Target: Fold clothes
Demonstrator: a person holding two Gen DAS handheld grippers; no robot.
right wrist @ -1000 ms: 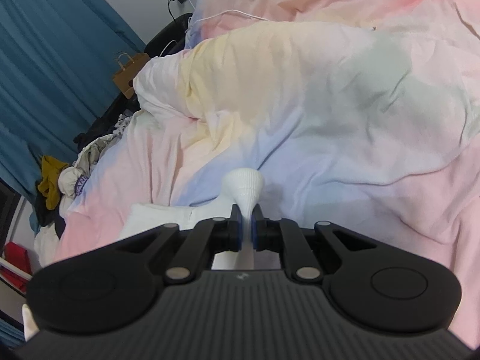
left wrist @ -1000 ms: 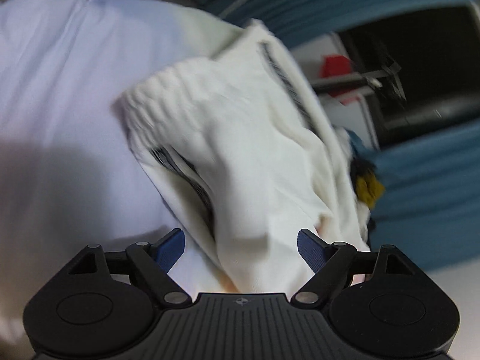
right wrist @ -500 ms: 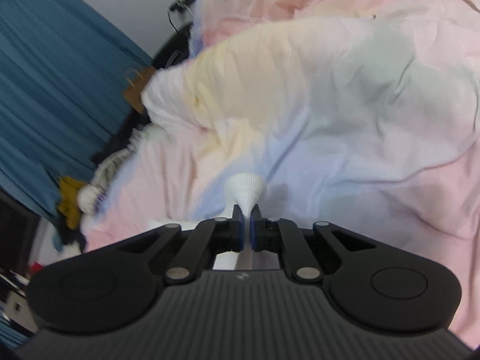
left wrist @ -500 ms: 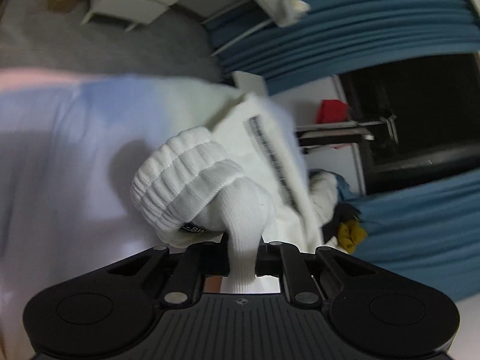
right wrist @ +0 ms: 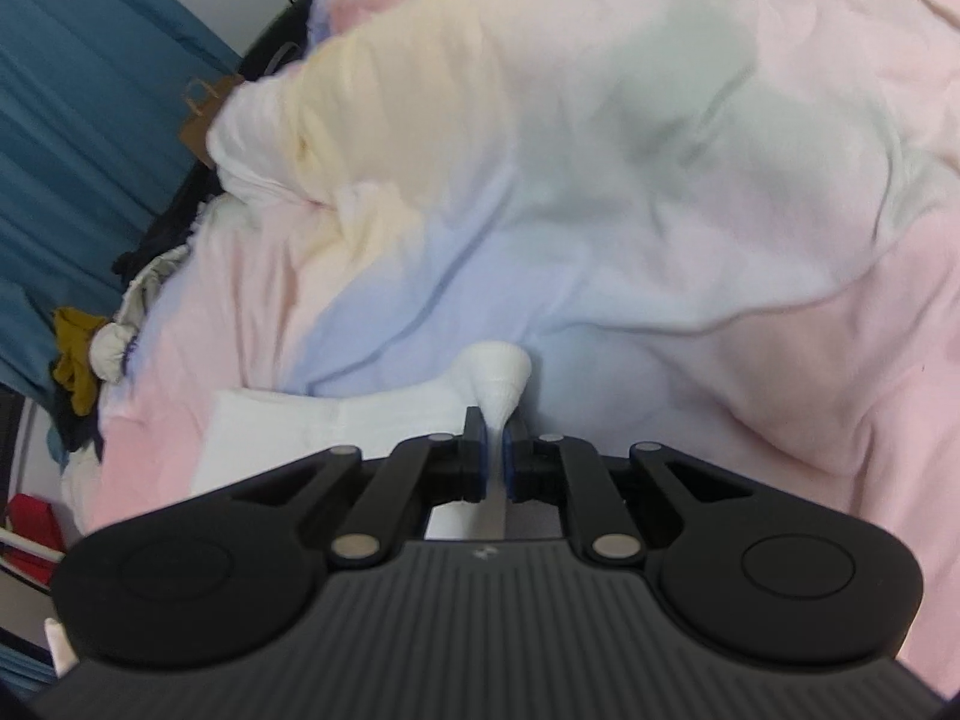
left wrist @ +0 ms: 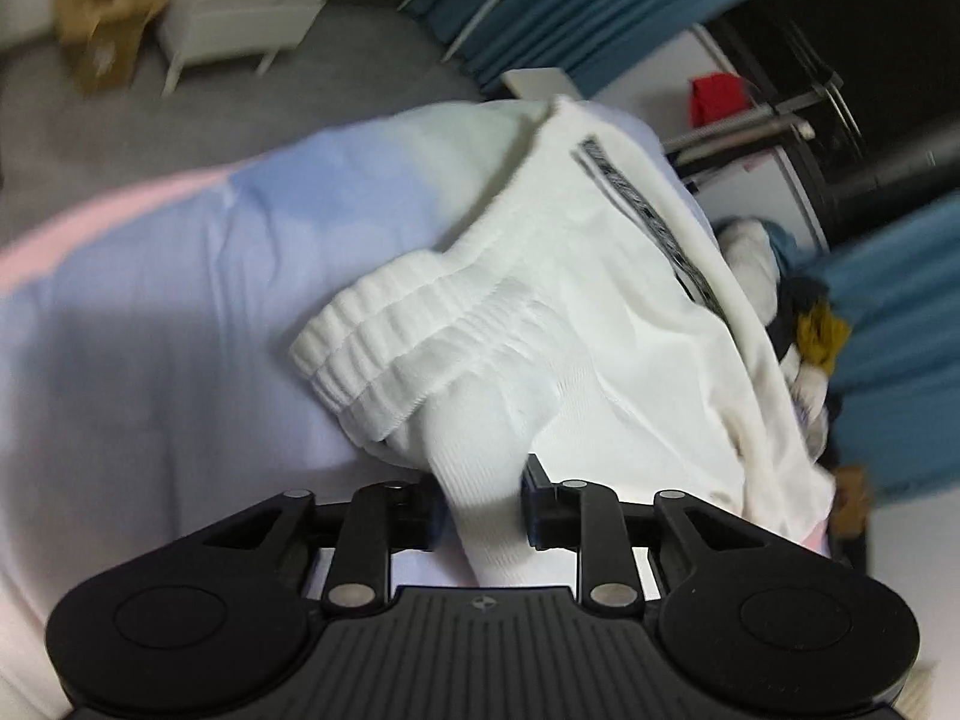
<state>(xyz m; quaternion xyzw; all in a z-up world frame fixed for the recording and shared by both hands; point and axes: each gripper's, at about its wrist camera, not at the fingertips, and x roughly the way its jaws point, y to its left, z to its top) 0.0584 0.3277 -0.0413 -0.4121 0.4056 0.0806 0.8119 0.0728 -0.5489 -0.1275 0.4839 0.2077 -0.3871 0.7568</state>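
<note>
left hand-held gripper (left wrist: 480, 501) opening; right hand-held gripper (right wrist: 493, 459) clamped.

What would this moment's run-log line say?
left gripper: opening, white sock between jaws | right gripper: shut on sock toe | surface: pastel duvet

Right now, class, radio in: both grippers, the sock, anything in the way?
Left gripper jaws opening, white sock between the fingers. Right gripper shut on sock toe end. Folded white garment lies right beside the sock on the bedspread.

Both grippers, left (left wrist: 480, 504) and right (right wrist: 493, 462), are matte black: a ribbed central housing, two round side discs, angled link arms with silver pivot pins, blue-padded fingers (right wrist: 475, 450).
</note>
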